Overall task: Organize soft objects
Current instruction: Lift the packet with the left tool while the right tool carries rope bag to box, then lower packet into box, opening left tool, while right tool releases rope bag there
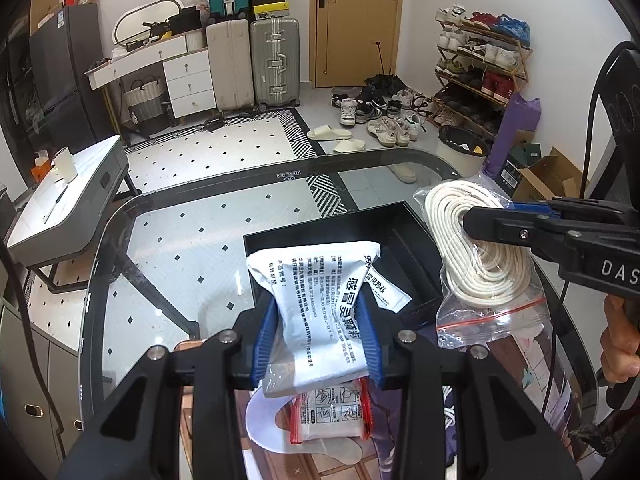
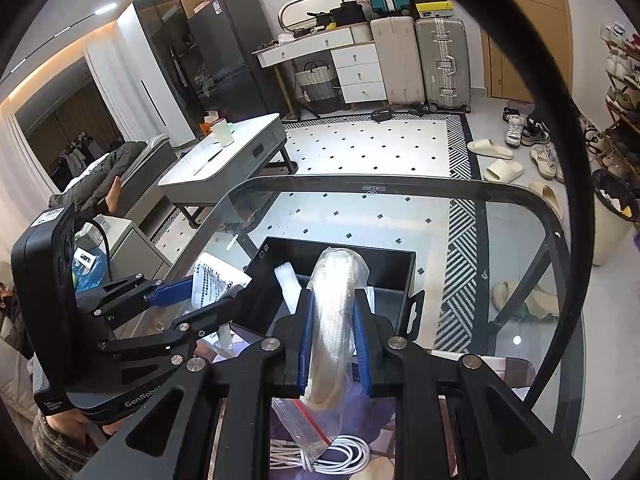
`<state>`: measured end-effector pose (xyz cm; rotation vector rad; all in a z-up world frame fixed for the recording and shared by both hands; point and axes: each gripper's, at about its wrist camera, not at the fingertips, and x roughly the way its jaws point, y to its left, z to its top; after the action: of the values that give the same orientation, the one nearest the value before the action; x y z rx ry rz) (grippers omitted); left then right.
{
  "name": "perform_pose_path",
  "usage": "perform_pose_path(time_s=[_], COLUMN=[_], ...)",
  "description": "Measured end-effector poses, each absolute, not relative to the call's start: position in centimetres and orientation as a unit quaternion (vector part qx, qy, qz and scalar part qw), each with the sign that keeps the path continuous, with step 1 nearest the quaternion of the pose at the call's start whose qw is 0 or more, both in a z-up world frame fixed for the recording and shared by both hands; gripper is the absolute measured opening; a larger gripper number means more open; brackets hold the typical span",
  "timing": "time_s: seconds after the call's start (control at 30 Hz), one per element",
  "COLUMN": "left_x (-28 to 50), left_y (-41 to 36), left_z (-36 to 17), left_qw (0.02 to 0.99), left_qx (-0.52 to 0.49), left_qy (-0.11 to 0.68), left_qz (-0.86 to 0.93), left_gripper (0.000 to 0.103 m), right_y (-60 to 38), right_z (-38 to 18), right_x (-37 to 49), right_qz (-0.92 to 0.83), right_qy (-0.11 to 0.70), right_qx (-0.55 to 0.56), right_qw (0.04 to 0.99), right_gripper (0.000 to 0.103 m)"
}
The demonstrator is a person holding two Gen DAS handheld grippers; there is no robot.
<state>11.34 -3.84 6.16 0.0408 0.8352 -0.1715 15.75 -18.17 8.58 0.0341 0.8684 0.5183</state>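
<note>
Held in the left gripper (image 1: 316, 340), pads pinched on its waist: a white medicine sachet pack (image 1: 320, 292), long axis running from 6 to 12 o'clock in the left wrist view, top end leaning over the near rim of the black tray (image 1: 404, 220); tray lying straight ahead at 12 o'clock from both claws, just beyond the fingertips. Clamped in the right gripper (image 2: 332, 340): a zip bag of coiled white rope (image 2: 334, 300), seen edge-on, standing upright between the blue pads, pointing at 12 o'clock toward the same tray; in the left view the coil (image 1: 472, 240) hanging at 2 o'clock, beside the tray's right wall. Neither arm clearly nearer; likely both loads due for the tray, where a small sachet (image 1: 386, 292) already rests. Underneath, a glass tabletop (image 1: 180, 240) with dark rim; beyond, patterned floor tiles, suitcases (image 1: 252, 64), a shoe rack (image 1: 480, 64), a wooden door (image 1: 360, 20).
</note>
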Motion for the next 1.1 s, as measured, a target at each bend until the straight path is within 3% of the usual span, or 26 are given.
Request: perform_pose_path(time_s=[0.6,1.1], left_x=[14.5,17.0], left_y=[-3.5,-4.2], left_z=[4.8,2.0], left_qw=[0.907,0.895], left_qx=[0.002,-0.001], left_qy=[0.413,0.437], left_qz=[-0.082,-0.087], left_gripper=[0.037,0.037], right_y=[-15.5,-15.2], right_z=[8.0,3.4], right_x=[20.0,22.9], right_qz=[0.242,0.225], right_qy=[0.414,0.436], right_qx=[0.005,-0.003], right_qw=[0.878,0.871], right_gripper=[0.018,0.018])
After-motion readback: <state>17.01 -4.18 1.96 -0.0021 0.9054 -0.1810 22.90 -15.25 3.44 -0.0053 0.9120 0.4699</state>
